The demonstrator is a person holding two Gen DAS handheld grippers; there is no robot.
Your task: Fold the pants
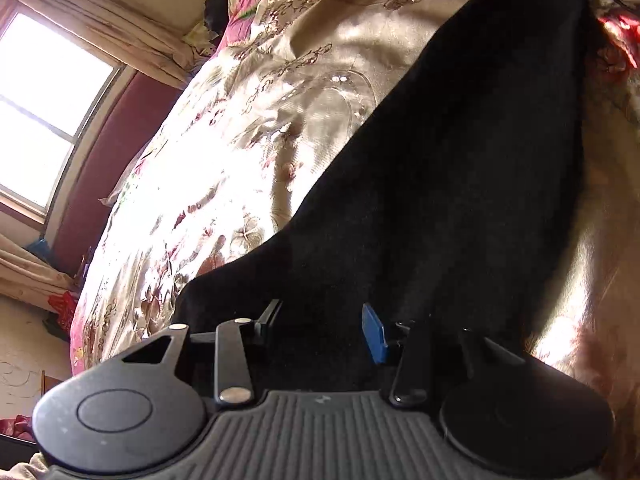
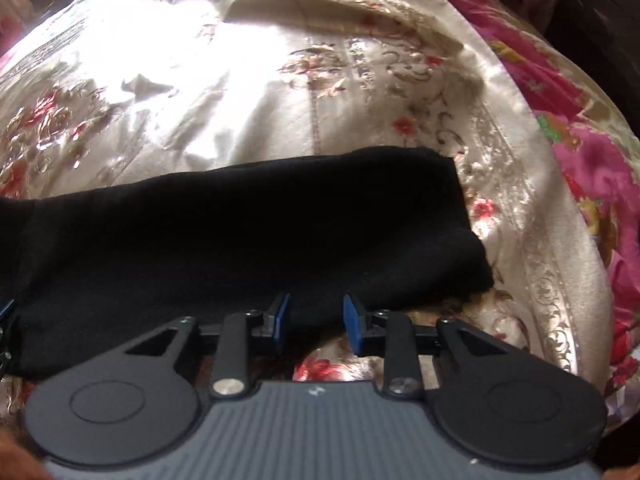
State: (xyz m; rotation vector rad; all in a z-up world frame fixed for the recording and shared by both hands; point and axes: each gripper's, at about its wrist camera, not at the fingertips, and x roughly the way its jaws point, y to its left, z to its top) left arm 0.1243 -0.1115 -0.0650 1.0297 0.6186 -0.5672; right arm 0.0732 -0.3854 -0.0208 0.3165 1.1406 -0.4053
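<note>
The black pants (image 2: 240, 236) lie stretched flat along the near edge of the flowered bedspread (image 2: 280, 80), apparently laid out for folding; the right gripper (image 2: 314, 320) hangs parted and empty at their near hem; the left gripper (image 1: 320, 324), likewise parted, sits over the cloth gripping nothing.

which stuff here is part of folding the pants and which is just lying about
Part of the job: black pants; left gripper, jaws open over the fabric; right gripper, jaws open at the pants' near edge.

Just there: floral bedspread; pink quilt; window; curtains.
</note>
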